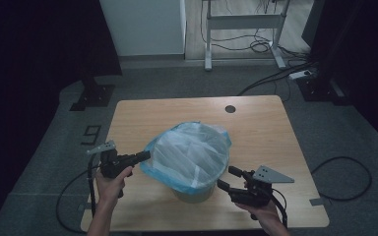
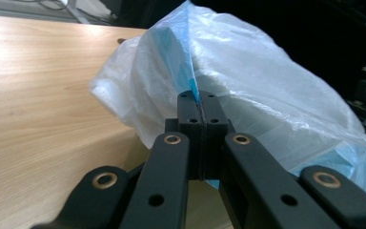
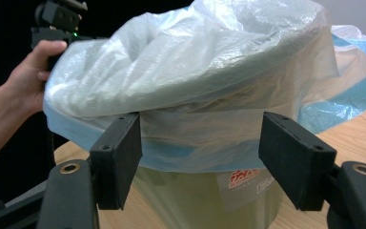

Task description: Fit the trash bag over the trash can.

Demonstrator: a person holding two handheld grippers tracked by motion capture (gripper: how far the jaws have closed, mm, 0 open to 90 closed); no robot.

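Bin-lining: left hand-held gripper (image 1: 145,156) clamped on bag (image 1: 192,152) edge; right hand-held gripper (image 1: 228,179) apart beside bin (image 1: 194,195). Next: seat overhang.

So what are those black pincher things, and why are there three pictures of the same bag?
A person holds a two-jaw tool in each hand. One camera looks down from above; the other two ride on the tools. On the wooden table stands a pale bin with a plastic bag pulled over its top. The left gripper is shut, pinching a blue-edged fold of the bag. The right gripper is open, its jaws on either side of the bag's hanging edge, not pressing it.
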